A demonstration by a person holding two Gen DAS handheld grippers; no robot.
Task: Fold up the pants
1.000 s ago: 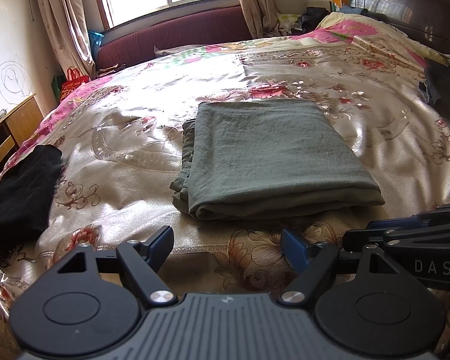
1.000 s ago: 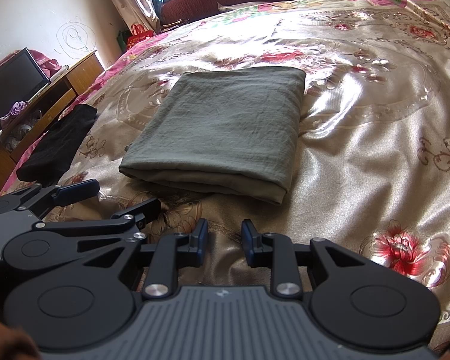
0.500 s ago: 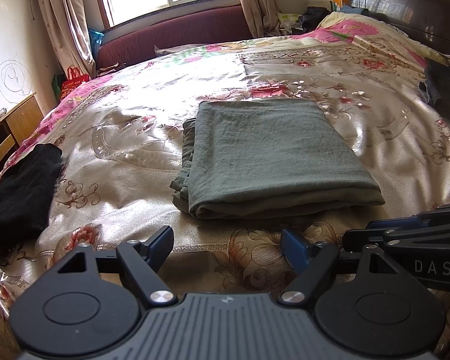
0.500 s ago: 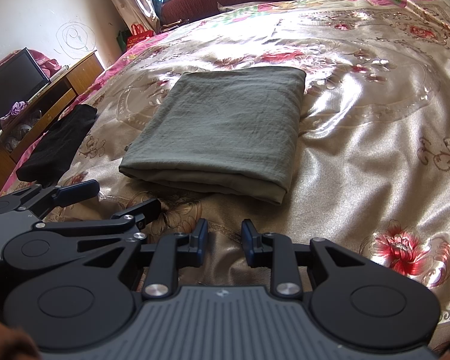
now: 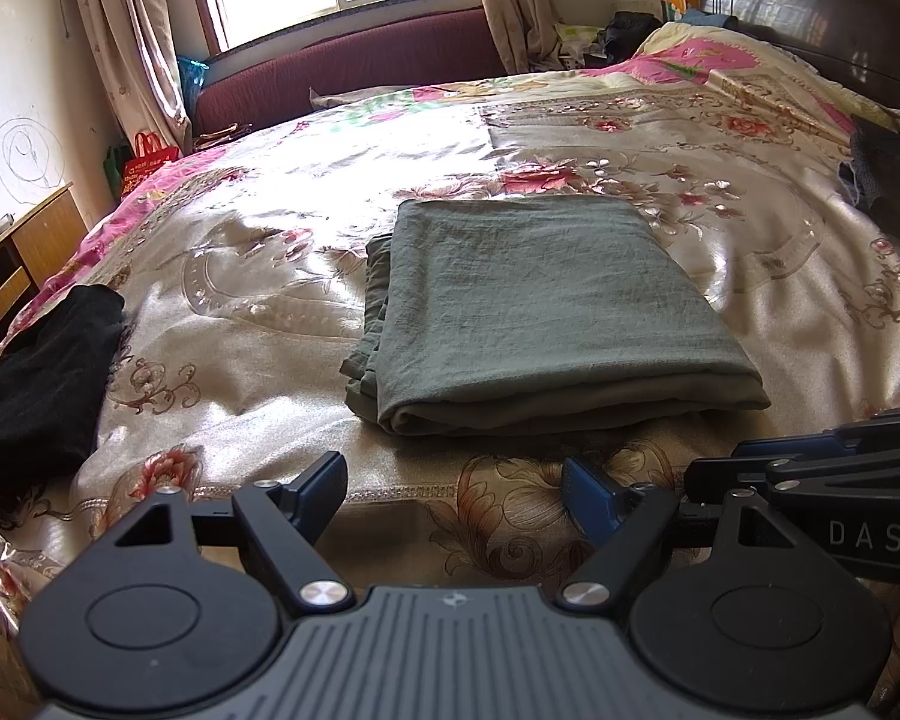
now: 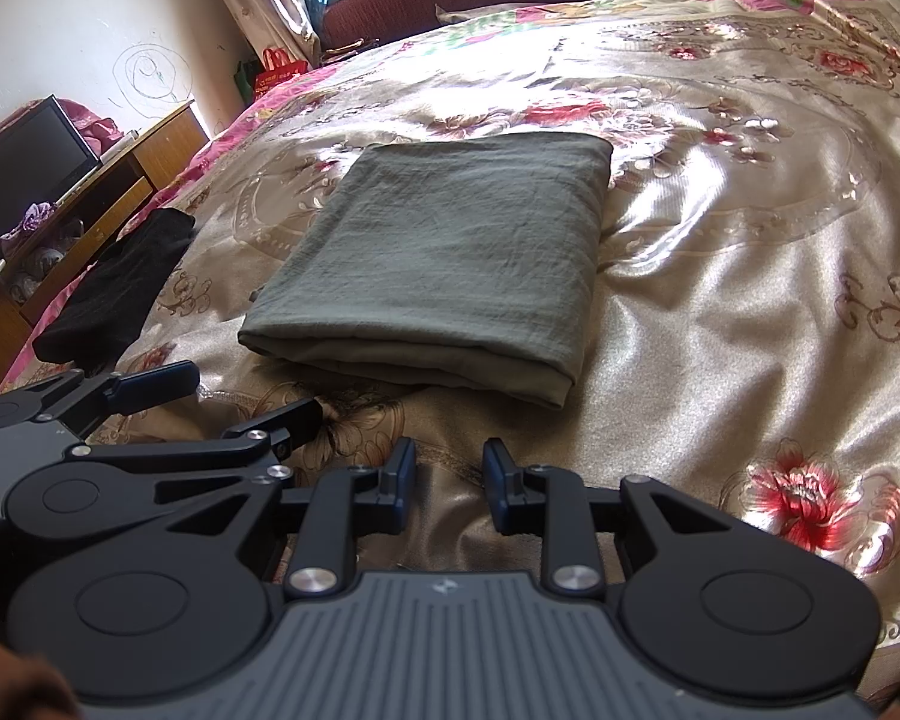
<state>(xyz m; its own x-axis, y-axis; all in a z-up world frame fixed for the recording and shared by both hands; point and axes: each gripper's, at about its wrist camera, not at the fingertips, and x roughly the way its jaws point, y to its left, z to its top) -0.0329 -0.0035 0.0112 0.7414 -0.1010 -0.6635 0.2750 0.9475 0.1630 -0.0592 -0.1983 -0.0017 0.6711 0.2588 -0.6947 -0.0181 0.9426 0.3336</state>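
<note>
The grey-green pants (image 5: pixel 534 306) lie folded into a flat rectangle in the middle of the floral bedspread (image 5: pixel 240 312); they also show in the right wrist view (image 6: pixel 450 258). My left gripper (image 5: pixel 456 495) is open and empty, held just short of the near folded edge. My right gripper (image 6: pixel 447 483) is open by a narrow gap and empty, near the front of the bed, short of the pants. The left gripper also shows at the left of the right wrist view (image 6: pixel 234 399). Neither gripper touches the pants.
A black garment (image 5: pixel 42 384) lies at the bed's left edge, also in the right wrist view (image 6: pixel 120 288). A dark garment (image 5: pixel 888 186) lies at the far right. A wooden cabinet with a TV (image 6: pixel 30 162) stands left of the bed. A maroon sofa (image 5: pixel 354 72) stands under the window.
</note>
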